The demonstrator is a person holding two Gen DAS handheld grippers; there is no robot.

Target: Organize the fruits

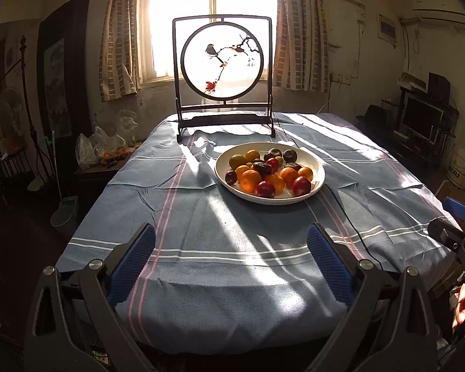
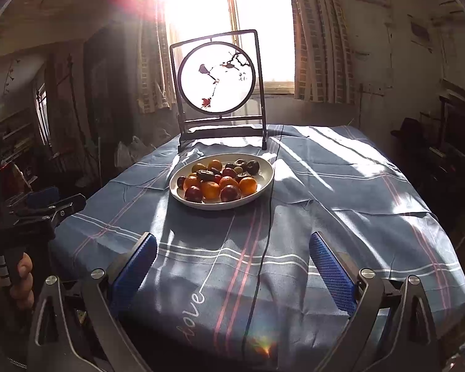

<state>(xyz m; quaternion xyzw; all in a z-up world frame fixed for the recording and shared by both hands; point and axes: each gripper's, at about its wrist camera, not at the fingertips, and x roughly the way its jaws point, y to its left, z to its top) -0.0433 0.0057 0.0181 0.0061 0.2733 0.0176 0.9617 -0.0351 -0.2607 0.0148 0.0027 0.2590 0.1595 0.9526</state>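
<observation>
A white plate [image 1: 317,167] stands on the blue striped tablecloth past the table's middle. It holds several oranges [image 1: 250,180], red plums [image 1: 265,189] and dark wrinkled fruits [image 1: 263,166]. The plate also shows in the right wrist view [image 2: 268,167] with the oranges [image 2: 210,191] and plums [image 2: 230,193]. My left gripper [image 1: 231,259] is open and empty, well short of the plate above the near table edge. My right gripper [image 2: 232,263] is open and empty, also near the front edge. Each gripper appears at the side of the other's view.
A dark framed round bird screen [image 1: 223,62] stands at the table's far edge in front of a bright window. A thin black cable [image 2: 265,232] runs from the plate to the front edge. Plastic bags with fruit [image 1: 104,152] lie on a side stand at left.
</observation>
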